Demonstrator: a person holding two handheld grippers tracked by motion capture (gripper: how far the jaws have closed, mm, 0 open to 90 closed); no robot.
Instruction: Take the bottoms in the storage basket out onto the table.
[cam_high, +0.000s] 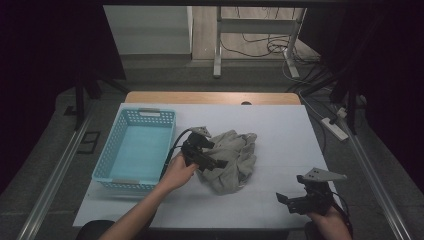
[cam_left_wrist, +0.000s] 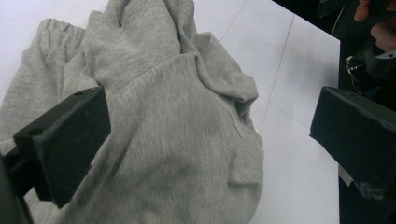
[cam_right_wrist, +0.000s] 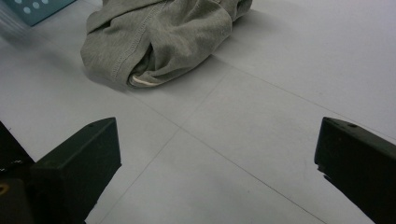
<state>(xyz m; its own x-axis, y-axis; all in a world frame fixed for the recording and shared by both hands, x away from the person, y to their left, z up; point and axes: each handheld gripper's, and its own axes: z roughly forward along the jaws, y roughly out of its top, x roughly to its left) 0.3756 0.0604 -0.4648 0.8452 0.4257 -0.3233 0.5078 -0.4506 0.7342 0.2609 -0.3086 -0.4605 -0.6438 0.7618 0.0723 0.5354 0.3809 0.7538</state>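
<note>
The right gripper (cam_high: 290, 200) hovered released, well short of the grey garment (cam_high: 232, 157); the left gripper (cam_high: 212, 159), jaws spread, seemingly rested against it beside the basket (cam_high: 131, 150)

No readable text, labels or numbers anywhere.

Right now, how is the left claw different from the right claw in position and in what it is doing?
The left claw is over the grey garment, its jaws spread wide around a fold of the cloth; the right claw hangs over bare white table cover, apart from the garment. The left claw is beside the blue basket; the right claw is near the table's front right corner. Both are open and grip nothing.
</note>
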